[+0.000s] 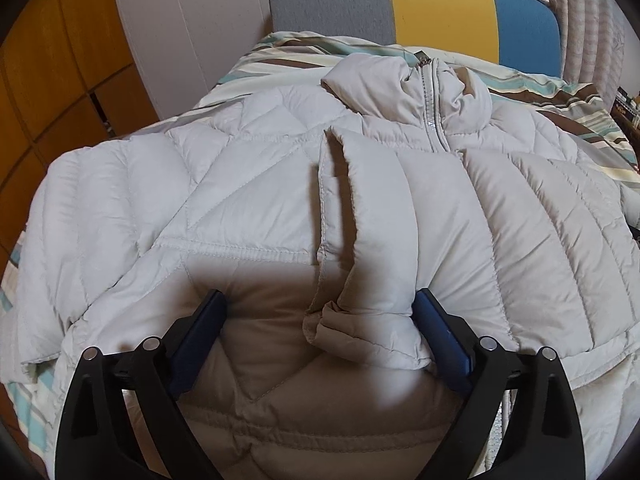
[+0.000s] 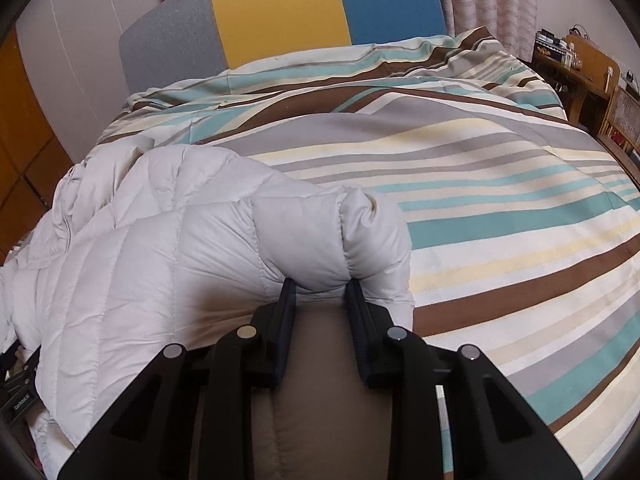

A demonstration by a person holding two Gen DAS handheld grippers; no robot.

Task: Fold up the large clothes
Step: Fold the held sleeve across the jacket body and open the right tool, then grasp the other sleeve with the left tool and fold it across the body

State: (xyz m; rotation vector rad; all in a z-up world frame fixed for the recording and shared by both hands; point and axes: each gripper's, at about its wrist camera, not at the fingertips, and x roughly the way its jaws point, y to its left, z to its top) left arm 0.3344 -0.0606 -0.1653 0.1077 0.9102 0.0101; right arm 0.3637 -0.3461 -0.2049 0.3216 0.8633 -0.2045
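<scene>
Jacket (image 1: 248, 184) lies spread on the striped bed (image 2: 500, 184), collar away from the open left hand-held gripper (image 1: 320, 316), a folded sleeve (cuff nearest) between its fingers. Right hand-held gripper (image 2: 320, 292) pinches the jacket's puffy edge, bare bed rightward.

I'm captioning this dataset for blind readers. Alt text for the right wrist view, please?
The right hand-held gripper pinches a puffy fold of a pale grey quilted down jacket lying on a striped duvet, with a grey, yellow and blue headboard behind.

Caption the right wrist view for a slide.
Right gripper pinching a puffy jacket fold over the striped duvet.
</scene>
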